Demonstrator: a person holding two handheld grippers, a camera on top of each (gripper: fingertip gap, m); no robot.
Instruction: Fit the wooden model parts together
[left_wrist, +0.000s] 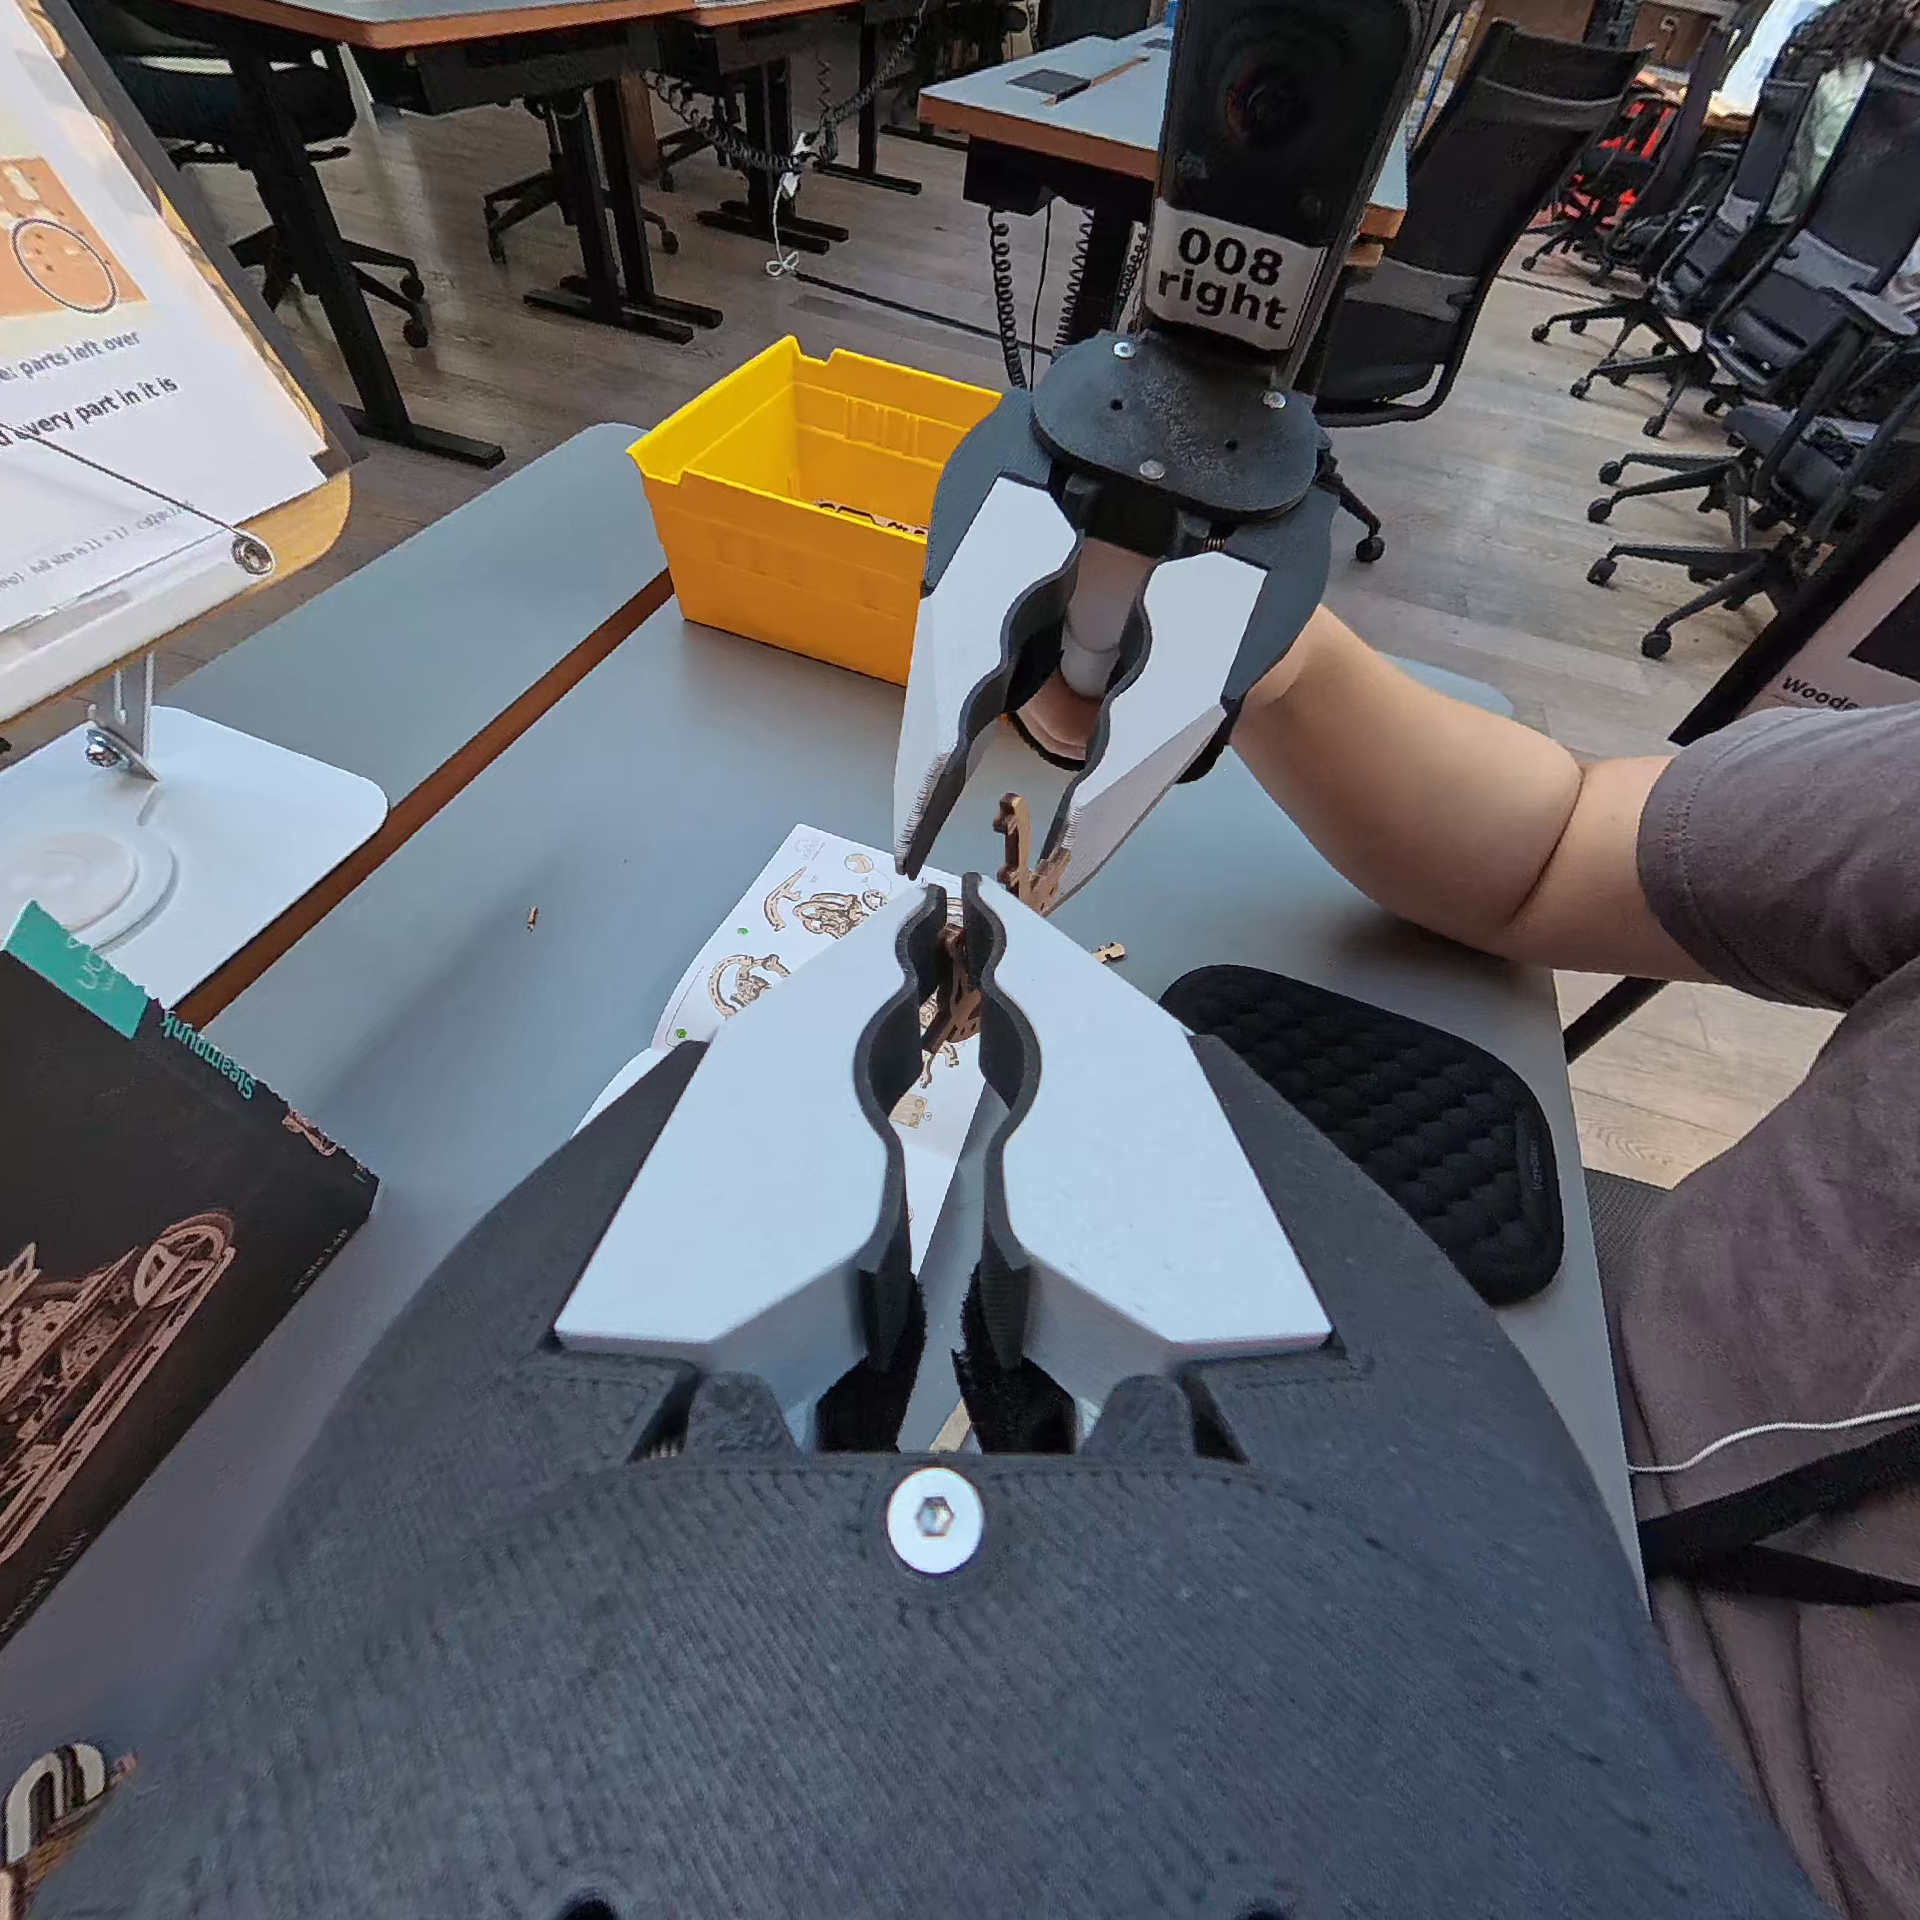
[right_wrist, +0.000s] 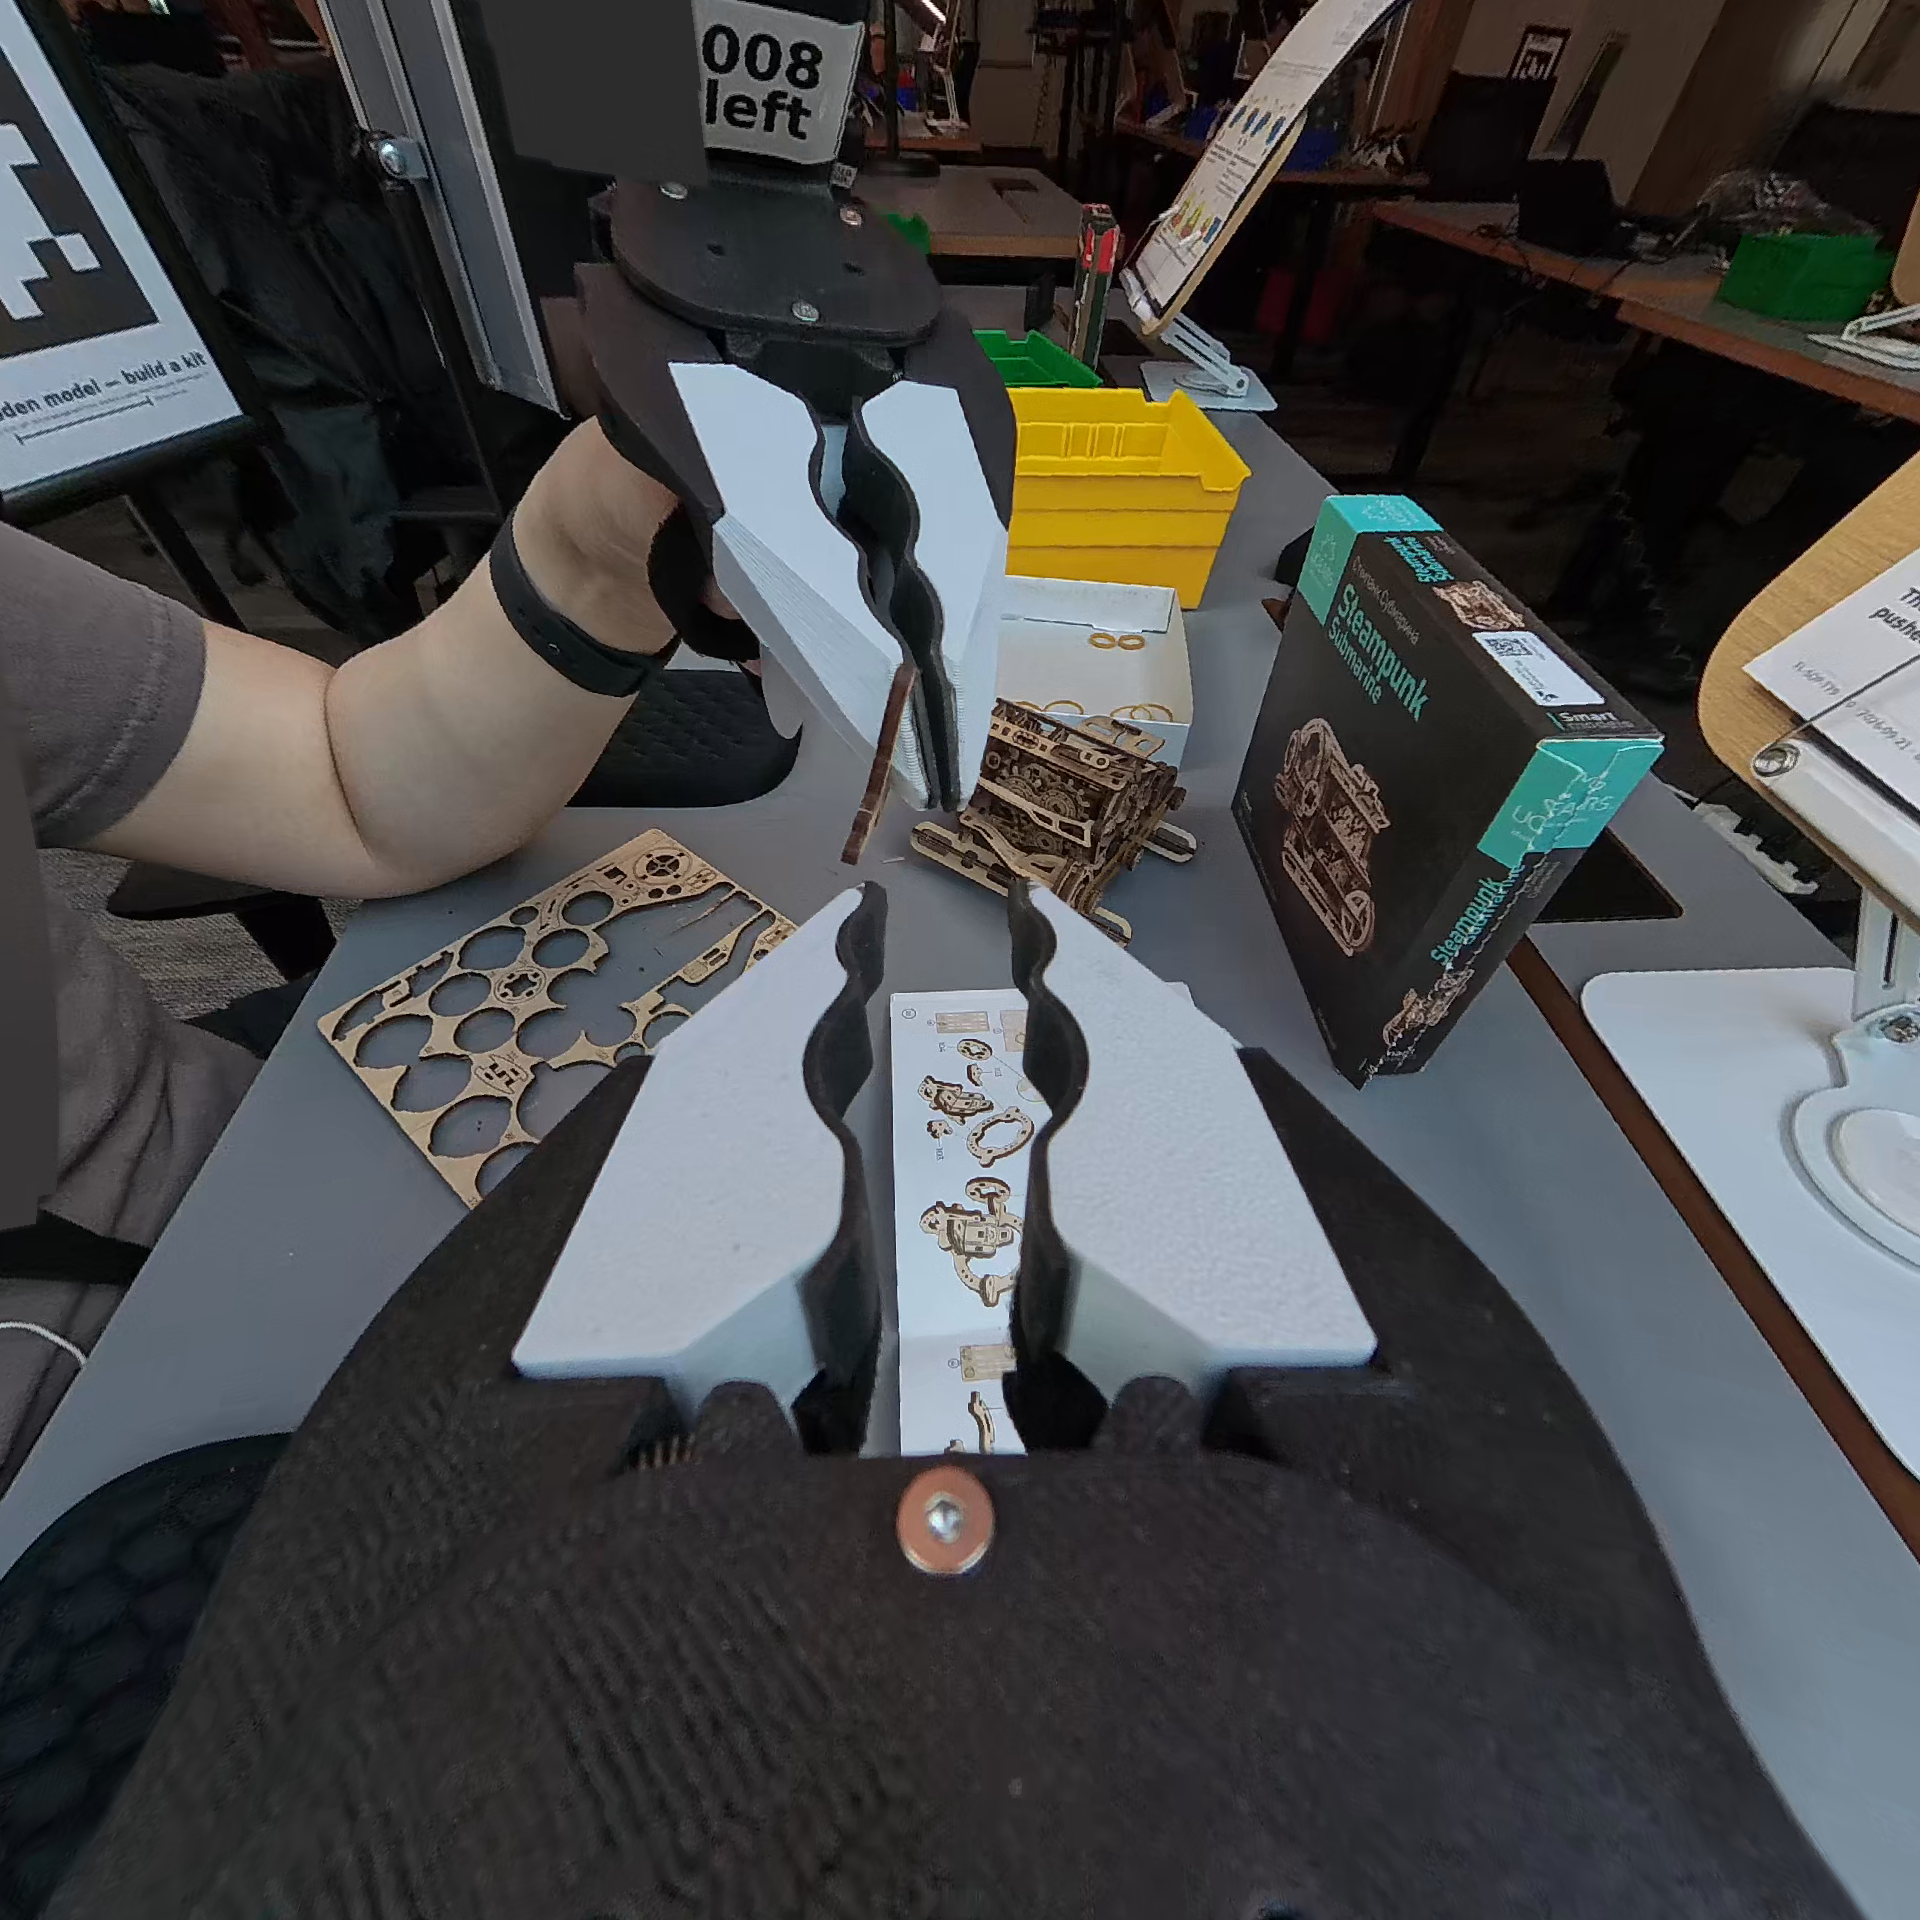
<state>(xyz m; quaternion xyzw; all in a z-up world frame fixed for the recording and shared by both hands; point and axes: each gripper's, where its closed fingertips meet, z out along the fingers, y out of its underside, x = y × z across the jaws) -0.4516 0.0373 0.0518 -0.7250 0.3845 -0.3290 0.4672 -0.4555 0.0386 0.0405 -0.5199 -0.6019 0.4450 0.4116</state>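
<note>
- Jaws of the left gripper (left_wrist: 943, 894) in the left wrist view are clamped on a flat wooden part (left_wrist: 951, 997), held on edge above the instruction sheet (left_wrist: 774, 935) on the grey desk (left_wrist: 644, 748).
- Facing it, the right gripper (left_wrist: 982, 857) hangs tips-down with its jaws spread; a second wooden piece (left_wrist: 1023, 847) shows between its tips, though whether it touches them cannot be told.
- A yellow bin (left_wrist: 769, 520) stands beyond both grippers, a black mesh pad (left_wrist: 1392, 1112) lies to the right under the person's forearm (left_wrist: 1455, 790), and a dark kit box (left_wrist: 145, 1247) lies at the left edge.

- Right wrist view: the right gripper (right_wrist: 945, 899) has its jaws apart and empty, above the instruction sheet (right_wrist: 961, 1195).
- The left gripper (right_wrist: 925, 790) comes in from upper left, its jaws pinching the thin wooden part (right_wrist: 878, 774), which hangs slanted below the tips, clear of the desk (right_wrist: 1351, 1247).
- Just beyond it the half-built wooden model (right_wrist: 1060, 800) sits on the desk, in front of a white box (right_wrist: 1091, 644) and the yellow bin (right_wrist: 1122, 499).
- A punched-out wooden sheet (right_wrist: 540, 1008) lies flat at left; the kit box (right_wrist: 1423, 790) stands tilted at right.
</note>
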